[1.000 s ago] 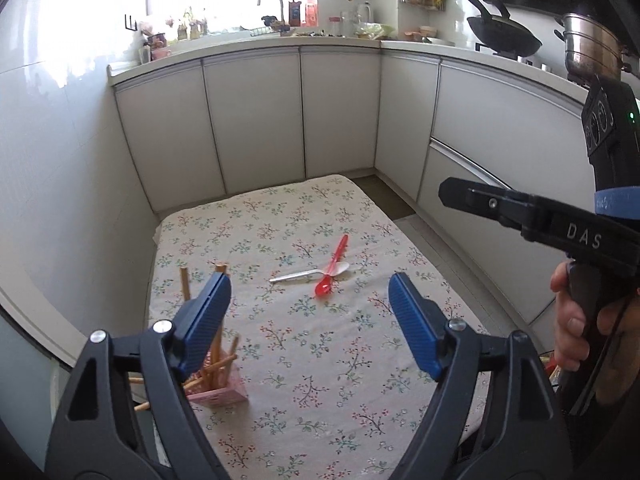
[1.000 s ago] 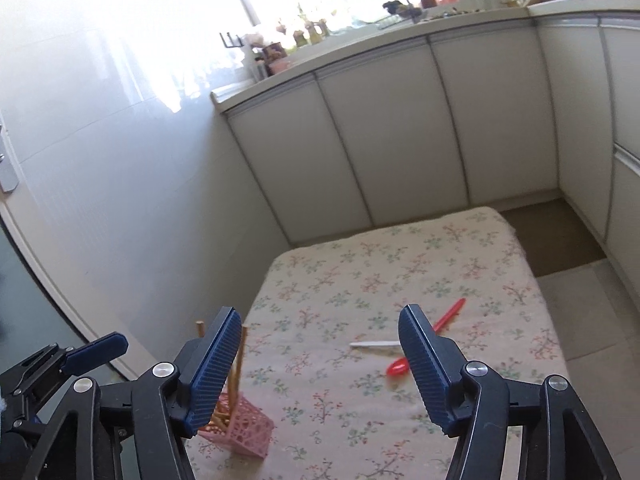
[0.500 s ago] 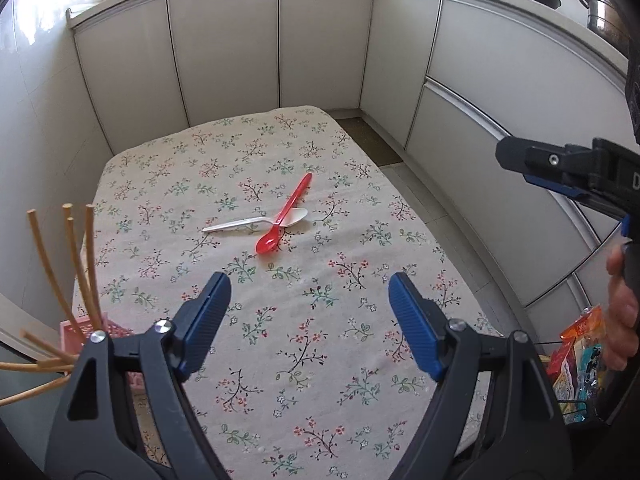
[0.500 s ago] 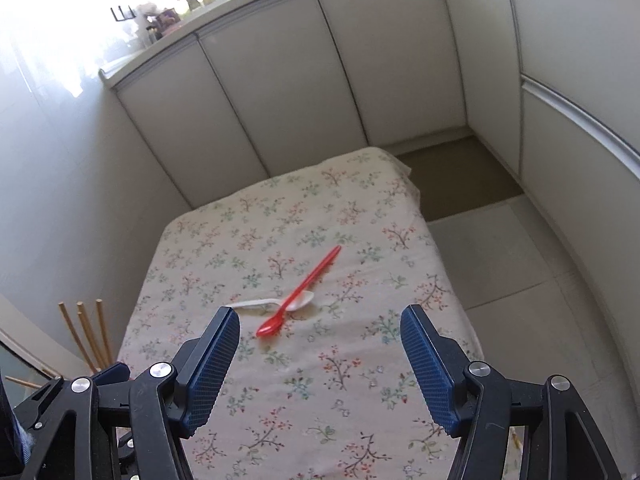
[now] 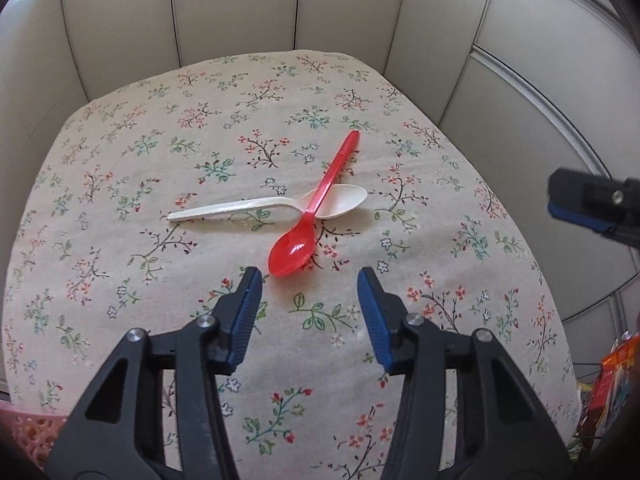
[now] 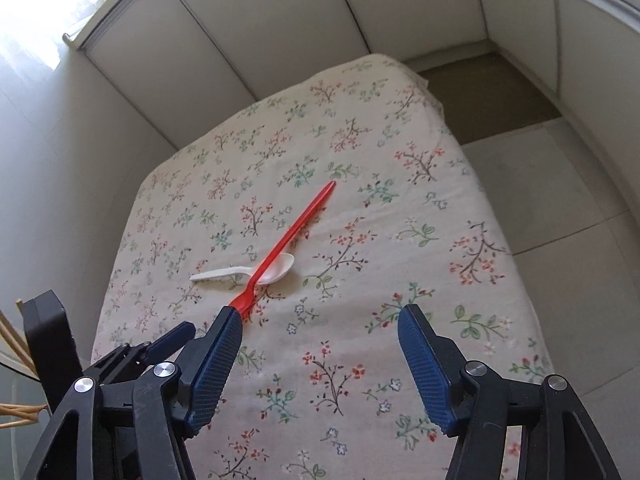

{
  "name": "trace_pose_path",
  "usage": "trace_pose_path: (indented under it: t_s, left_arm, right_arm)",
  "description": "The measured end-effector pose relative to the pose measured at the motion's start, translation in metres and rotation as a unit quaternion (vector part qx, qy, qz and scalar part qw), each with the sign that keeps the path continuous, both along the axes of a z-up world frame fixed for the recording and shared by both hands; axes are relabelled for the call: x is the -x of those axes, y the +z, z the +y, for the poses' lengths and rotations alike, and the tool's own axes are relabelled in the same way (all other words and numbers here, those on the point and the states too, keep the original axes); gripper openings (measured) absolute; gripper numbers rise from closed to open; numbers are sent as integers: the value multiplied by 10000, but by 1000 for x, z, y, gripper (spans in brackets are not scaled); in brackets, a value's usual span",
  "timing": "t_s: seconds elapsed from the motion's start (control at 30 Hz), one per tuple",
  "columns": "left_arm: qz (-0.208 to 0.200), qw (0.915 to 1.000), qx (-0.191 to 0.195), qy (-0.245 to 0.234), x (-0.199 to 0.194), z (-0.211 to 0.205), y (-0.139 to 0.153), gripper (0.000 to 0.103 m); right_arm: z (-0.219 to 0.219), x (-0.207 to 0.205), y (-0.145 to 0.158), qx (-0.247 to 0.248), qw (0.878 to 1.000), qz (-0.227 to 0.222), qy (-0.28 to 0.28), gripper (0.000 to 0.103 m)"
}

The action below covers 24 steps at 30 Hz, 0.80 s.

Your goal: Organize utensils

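Two plastic spoons lie crossed near the middle of the tabletop (image 5: pixel 120 240), which is covered by a cream cloth printed with small flowers. The red translucent spoon (image 5: pixel 316 208) rests on top, its handle running up and away to the right and its bowl turned towards the camera; the white plastic spoon (image 5: pixel 264 206) lies beneath it, handle to the left, bowl partly hidden under the red handle. Because the red one is uppermost and its bowl is nearest, it is probably the first to be lifted.

The left gripper (image 5: pixel 310 292) hangs just short of the red bowl. Its blue ribbed fingers (image 5: pixel 248 312) have just been closing yet stand apart, with only bare cloth between them; the narrower gap probably suits a slim handle. The right gripper (image 6: pixel 320 344) is held over the near part of the cloth, its fingers (image 6: pixel 420 352) also drawn in a little but spread wide and empty; the red bowl sits just beyond its left finger.

A pink perforated plastic basket (image 5: pixel 24 436) shows at the lower left edge of the left wrist view, and pale wooden chopsticks (image 6: pixel 10 332) at the left edge of the right wrist view; that holder is the likely destination for the spoons. Cream cabinet doors (image 5: pixel 240 4) enclose the scene.
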<state>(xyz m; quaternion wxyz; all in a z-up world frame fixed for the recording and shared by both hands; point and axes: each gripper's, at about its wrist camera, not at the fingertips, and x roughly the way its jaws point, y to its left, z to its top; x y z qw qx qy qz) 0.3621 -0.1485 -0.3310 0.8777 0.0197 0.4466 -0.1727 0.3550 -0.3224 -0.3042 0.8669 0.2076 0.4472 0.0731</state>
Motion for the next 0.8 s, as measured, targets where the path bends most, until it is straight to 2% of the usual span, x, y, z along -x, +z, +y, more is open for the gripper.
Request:
trace_pose_path:
  t_s: [0.13, 0.27, 0.37, 0.6, 0.8]
  left_arm:
    - [273, 9966, 762, 121, -9, 14, -7, 51]
    - [547, 9892, 1331, 280, -13, 23, -10, 51]
    - [777, 9816, 1690, 429, -20, 29, -14, 42]
    - [1268, 9636, 2114, 1038, -31, 44, -34, 24]
    - [1228, 9505, 2425, 1504, -27, 60, -33, 24]
  right_arm:
    - [8, -31, -31, -158, 9997, 151, 105, 54]
    - [16, -54, -58, -602, 9976, 316, 155, 46]
    - [21, -66, -72, -828, 9956, 411, 127, 40]
    - [32, -84, -89, -1129, 9922, 522, 92, 32]
    - [35, -90, -98, -1423, 9882, 572, -17, 23]
